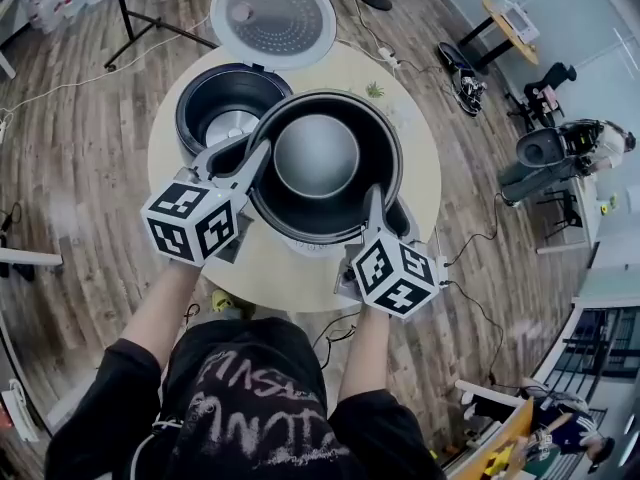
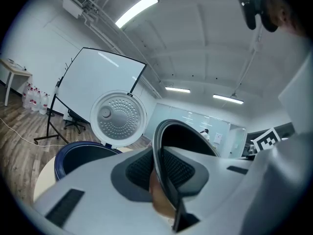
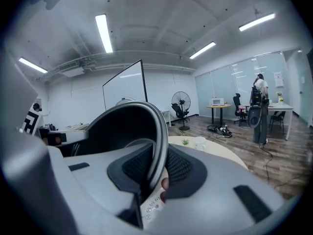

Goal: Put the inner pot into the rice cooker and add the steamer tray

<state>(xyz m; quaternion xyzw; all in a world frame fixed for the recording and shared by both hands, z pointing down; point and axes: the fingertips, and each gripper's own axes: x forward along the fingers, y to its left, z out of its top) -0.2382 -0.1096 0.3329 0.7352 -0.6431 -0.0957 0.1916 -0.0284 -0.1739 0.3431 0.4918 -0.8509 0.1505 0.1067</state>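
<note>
Your left gripper [image 2: 164, 171]: jaws narrow, pads clamped on rim of inner pot [image 2: 191, 142], its left side. Your right gripper [image 3: 154, 173]: jaws narrow too, pinching same rim at near right. Pot [image 1: 316, 156] sits mouth up between both grippers, over counter [image 1: 405, 103]. Rice cooker [image 1: 228, 108] lies just left of the pot, with lid [image 1: 273, 16] open behind it.

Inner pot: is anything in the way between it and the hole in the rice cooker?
Nothing visible is. The left gripper and right gripper hold the inner pot by its rim beside the rice cooker. Its lid stands open, and the part of its hollow that shows is empty.
</note>
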